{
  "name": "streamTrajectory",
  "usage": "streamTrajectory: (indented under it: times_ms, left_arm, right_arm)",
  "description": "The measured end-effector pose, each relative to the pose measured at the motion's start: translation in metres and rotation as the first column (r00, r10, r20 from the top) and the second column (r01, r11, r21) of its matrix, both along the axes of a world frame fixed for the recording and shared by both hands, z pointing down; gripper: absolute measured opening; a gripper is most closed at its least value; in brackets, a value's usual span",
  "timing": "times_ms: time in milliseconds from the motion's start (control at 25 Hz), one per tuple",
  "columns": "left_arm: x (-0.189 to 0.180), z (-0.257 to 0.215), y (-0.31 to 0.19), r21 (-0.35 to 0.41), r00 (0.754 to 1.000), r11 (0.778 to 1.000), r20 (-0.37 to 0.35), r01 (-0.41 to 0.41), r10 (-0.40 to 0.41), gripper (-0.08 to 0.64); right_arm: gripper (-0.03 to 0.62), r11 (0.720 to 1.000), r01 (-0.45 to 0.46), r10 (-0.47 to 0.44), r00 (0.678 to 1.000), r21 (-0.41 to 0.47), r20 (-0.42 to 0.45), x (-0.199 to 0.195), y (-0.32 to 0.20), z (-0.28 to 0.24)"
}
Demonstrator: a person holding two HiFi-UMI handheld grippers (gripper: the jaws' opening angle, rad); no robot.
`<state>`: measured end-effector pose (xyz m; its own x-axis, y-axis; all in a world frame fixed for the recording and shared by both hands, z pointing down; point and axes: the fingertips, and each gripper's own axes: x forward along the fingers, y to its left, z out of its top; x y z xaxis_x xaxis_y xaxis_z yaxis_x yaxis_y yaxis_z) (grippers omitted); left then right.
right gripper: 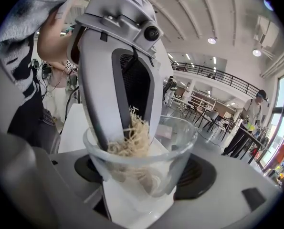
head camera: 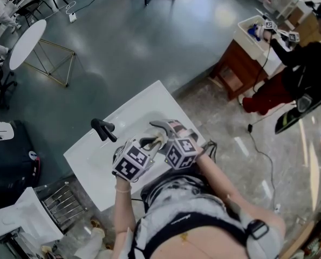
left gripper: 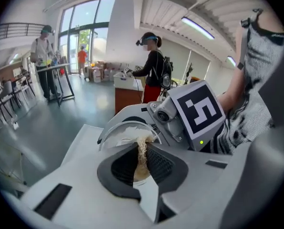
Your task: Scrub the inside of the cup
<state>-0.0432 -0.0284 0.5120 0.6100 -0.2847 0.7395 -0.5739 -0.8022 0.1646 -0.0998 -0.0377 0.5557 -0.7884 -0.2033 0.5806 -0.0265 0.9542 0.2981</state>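
While the right claw (right gripper: 142, 178) clamps the glass cup (right gripper: 180, 144) over the sink's (head camera: 90, 158) near edge, the left claw (left gripper: 142, 165) grips a fibrous scrubber (left gripper: 142, 149) and reaches straight down the cup's long axis, scrubber inside.

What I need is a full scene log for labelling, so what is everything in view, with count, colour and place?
cup: one, clear glass, between the right gripper's jaws, over the sink
scrubber: one, straw-coloured fibre wad, inside the cup
sink: one, white, under both grippers
faucet: one, black, at the sink's left edge
round table: one, white top, far left on the floor
cabinet: one, brown wood with a white basin on top, far right
other person: one in the head view, black top, at the cabinet
left gripper: one, grey, shut on the scrubber
right gripper: one, grey, shut on the cup
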Motion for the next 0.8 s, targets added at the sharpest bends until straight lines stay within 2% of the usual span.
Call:
streamTrajectory:
  times_ms: [200,440,520,640,720,800]
  left_arm:
    - [-0.002,-0.011,0.006,-0.035,0.996,0.999,-0.087,0.021,-0.024,0.048]
    - [-0.01,-0.019,0.008,-0.04,0.994,0.999,-0.102,0.035,-0.039,0.048]
    - [-0.016,-0.028,0.003,-0.012,0.992,0.998,-0.107,0.062,-0.063,0.048]
    - [-0.025,-0.038,-0.01,0.09,0.99,0.989,-0.08,0.12,-0.113,0.048]
    - [-0.027,-0.036,-0.02,0.168,0.99,0.976,-0.029,0.142,-0.139,0.049]
    - [-0.027,-0.026,-0.025,0.205,0.985,0.966,0.039,0.159,-0.17,0.049]
  right_arm:
    - [0.4,1.0,-0.003,0.003,1.0,0.001,0.006,-0.001,0.001,-0.002]
    - [0.4,1.0,-0.01,0.01,1.0,-0.009,-0.004,-0.001,0.0,0.003]
    - [0.4,0.999,-0.028,0.029,1.0,-0.027,0.009,-0.001,-0.001,0.001]
    - [0.4,0.998,-0.047,0.049,0.998,-0.051,0.033,-0.003,-0.004,-0.005]
    - [0.4,0.997,-0.051,0.053,0.998,-0.061,0.04,-0.003,-0.006,-0.007]
    - [0.4,0.997,-0.048,0.05,0.998,-0.065,0.039,-0.004,-0.005,-0.007]
